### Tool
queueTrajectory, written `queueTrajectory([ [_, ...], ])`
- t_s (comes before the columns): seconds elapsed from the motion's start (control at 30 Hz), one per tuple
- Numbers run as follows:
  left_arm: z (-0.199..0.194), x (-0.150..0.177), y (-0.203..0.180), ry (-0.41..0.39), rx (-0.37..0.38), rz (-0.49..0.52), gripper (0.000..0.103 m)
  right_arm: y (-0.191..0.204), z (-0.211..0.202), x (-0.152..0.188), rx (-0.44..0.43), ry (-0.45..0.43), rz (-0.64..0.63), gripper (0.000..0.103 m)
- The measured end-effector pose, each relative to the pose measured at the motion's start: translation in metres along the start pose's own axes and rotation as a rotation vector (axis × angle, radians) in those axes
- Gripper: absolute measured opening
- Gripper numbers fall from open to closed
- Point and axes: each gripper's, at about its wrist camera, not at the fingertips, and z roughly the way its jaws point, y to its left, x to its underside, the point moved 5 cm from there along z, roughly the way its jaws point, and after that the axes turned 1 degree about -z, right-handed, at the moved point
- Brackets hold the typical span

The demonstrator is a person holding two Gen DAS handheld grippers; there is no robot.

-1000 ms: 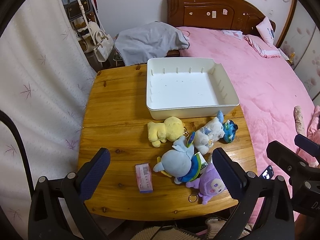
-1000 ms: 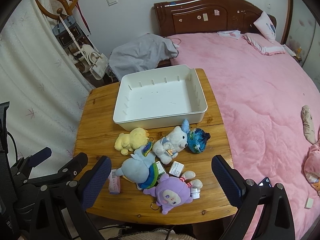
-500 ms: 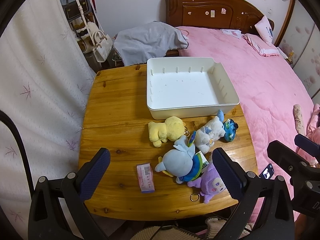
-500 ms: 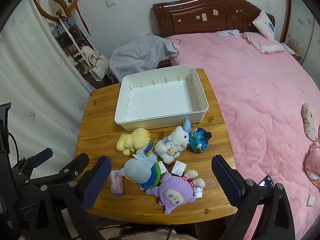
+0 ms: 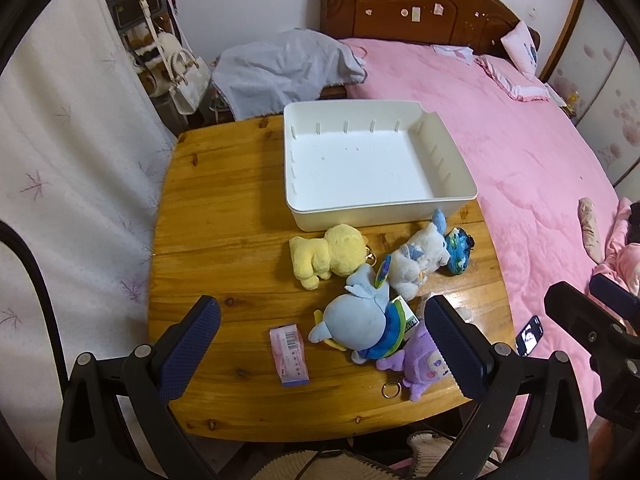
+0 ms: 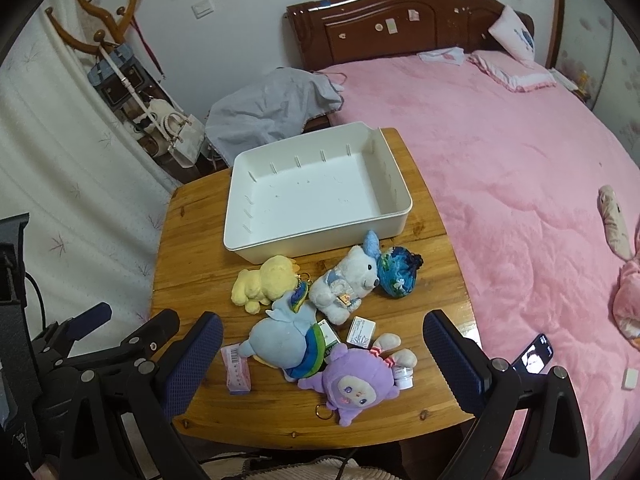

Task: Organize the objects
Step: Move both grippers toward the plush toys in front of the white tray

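An empty white bin [image 5: 464, 196] [image 6: 396, 216] sits at the back of the wooden table [image 5: 216, 216] [image 6: 192, 264]. In front of it lie a yellow plush [image 5: 328, 256] [image 6: 264, 284], a white bear plush [image 5: 416, 260] [image 6: 348, 284], a blue-green pouch [image 5: 458, 254] [image 6: 398, 274], a light blue plush [image 5: 356, 324] [image 6: 280, 340], a purple plush [image 5: 416, 364] [image 6: 356, 384], a pink packet [image 5: 289, 350] [image 6: 237, 370] and small boxes [image 6: 362, 332]. My left gripper [image 5: 320, 344] and right gripper [image 6: 322, 356] are open and empty, above the table's near edge.
A pink bed [image 5: 520, 152] [image 6: 500, 160] borders the table's right side. A curtain [image 5: 72, 168] hangs at the left. A grey cloth [image 5: 280, 68] and hanging bags [image 6: 160, 120] stand behind the table. A phone [image 6: 534, 356] lies on the bed edge.
Both grippers have drifted slightly forward and up; the view has shifted a little. No object has moved.
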Motion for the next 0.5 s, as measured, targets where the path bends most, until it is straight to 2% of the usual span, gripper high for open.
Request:
queueTrajectory([
  [0.2, 0.015, -0.001, -0.003, 0.037, 0.039, 0.01, 0.101, -0.004, 0.006, 0.005, 0.028, 0.016, 0.038, 0.101],
  [0.23, 0.017, -0.001, -0.005, 0.04, 0.059, -0.024, 0.101, -0.005, 0.008, 0.006, 0.031, 0.019, 0.046, 0.101],
  [0.27, 0.018, -0.002, -0.01, 0.045, 0.121, -0.169, 0.101, -0.006, 0.009, 0.008, 0.034, 0.022, 0.054, 0.101],
  [0.5, 0.036, -0.004, -0.019, 0.089, 0.156, -0.113, 0.101, -0.015, 0.019, 0.017, 0.056, 0.049, 0.12, 0.101],
])
